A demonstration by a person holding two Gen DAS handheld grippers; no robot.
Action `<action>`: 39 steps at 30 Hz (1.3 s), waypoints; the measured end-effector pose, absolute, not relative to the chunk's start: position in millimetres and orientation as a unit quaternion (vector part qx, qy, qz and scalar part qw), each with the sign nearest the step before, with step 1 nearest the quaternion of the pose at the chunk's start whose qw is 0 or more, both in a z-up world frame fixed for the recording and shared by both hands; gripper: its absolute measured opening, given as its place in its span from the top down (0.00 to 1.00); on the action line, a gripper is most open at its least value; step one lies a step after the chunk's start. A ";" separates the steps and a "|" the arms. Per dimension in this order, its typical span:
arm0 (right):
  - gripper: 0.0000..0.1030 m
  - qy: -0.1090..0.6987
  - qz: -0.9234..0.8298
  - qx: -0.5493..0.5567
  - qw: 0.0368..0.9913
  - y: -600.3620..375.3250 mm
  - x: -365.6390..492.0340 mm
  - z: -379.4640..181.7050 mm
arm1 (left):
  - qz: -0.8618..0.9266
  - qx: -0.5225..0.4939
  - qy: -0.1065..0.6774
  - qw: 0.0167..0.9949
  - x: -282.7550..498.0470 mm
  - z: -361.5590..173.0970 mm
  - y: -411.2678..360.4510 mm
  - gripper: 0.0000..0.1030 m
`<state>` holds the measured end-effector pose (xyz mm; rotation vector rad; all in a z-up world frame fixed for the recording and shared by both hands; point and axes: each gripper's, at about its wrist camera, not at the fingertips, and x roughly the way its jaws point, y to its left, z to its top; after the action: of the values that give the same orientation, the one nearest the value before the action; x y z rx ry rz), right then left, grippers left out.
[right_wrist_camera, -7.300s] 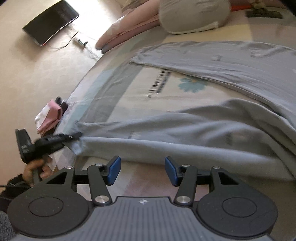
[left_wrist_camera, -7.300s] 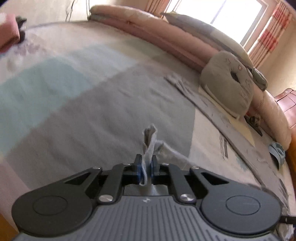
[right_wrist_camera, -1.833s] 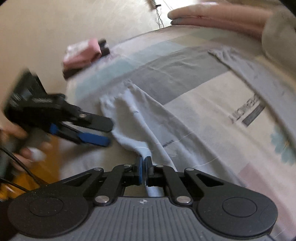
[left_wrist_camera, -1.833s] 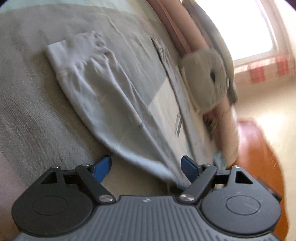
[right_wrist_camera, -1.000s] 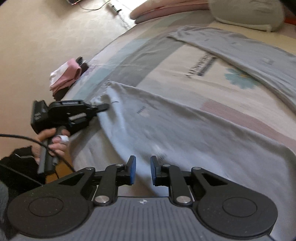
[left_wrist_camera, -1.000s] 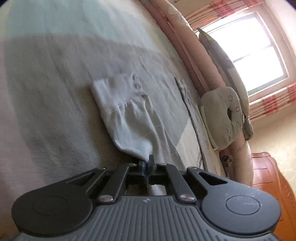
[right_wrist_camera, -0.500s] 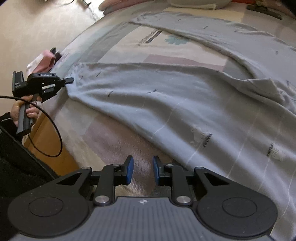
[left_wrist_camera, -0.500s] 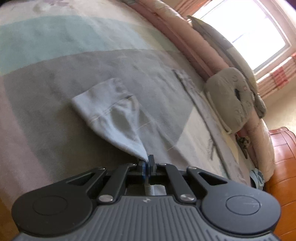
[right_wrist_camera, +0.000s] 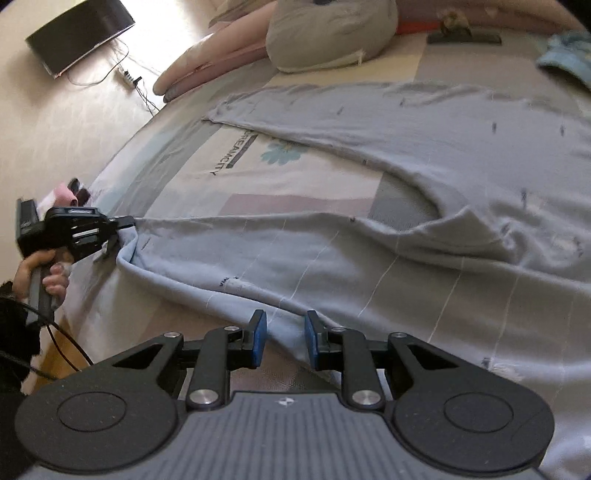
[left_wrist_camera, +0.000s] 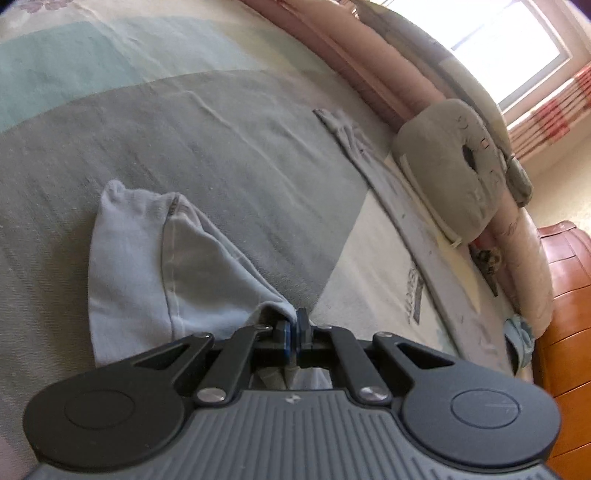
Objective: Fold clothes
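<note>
A pale blue-grey pair of long trousers (right_wrist_camera: 424, 251) lies spread across the bed, one leg running left toward the bed's edge, the other (right_wrist_camera: 369, 110) farther back. My left gripper (left_wrist_camera: 293, 334) is shut on the near leg's cuff (left_wrist_camera: 155, 266), which bunches out in front of it. In the right wrist view that same left gripper (right_wrist_camera: 125, 221) pinches the cuff, held by a hand (right_wrist_camera: 40, 273). My right gripper (right_wrist_camera: 282, 341) stands open, its blue pads either side of the near leg's lower fold, not closed on it.
The patterned bedsheet (right_wrist_camera: 229, 162) covers the bed. A grey cushion (right_wrist_camera: 332, 33) and pink rolled bedding (left_wrist_camera: 354, 48) line the far side. A wooden bed frame (left_wrist_camera: 565, 295) stands at right. Pink clothing (right_wrist_camera: 62, 195) lies at the far corner, a blue cloth (right_wrist_camera: 569, 59) at top right.
The left gripper has stayed shut on the cuff and drawn the leg out to the left. The right gripper has opened wider and come down to the leg's near fold.
</note>
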<state>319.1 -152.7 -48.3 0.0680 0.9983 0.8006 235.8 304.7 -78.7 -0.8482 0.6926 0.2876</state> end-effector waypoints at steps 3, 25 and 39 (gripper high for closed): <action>0.74 0.441 0.388 -0.054 0.808 -144.5 297.0 -37.3 | 0.133 -0.406 0.327 0.843 234.5 -80.2 306.2 0.98; 0.75 0.439 0.454 -0.119 0.766 -125.8 323.6 -45.7 | 0.131 -0.404 0.329 0.844 232.9 -79.8 305.0 0.97; 0.74 0.503 0.465 -0.011 0.728 -159.4 349.7 -53.3 | 0.131 -0.401 0.331 0.844 234.4 -79.7 303.9 0.97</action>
<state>349.7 -159.4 -53.3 -0.0242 1.1095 1.0250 234.4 303.9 -79.7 -0.8467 0.6985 0.2774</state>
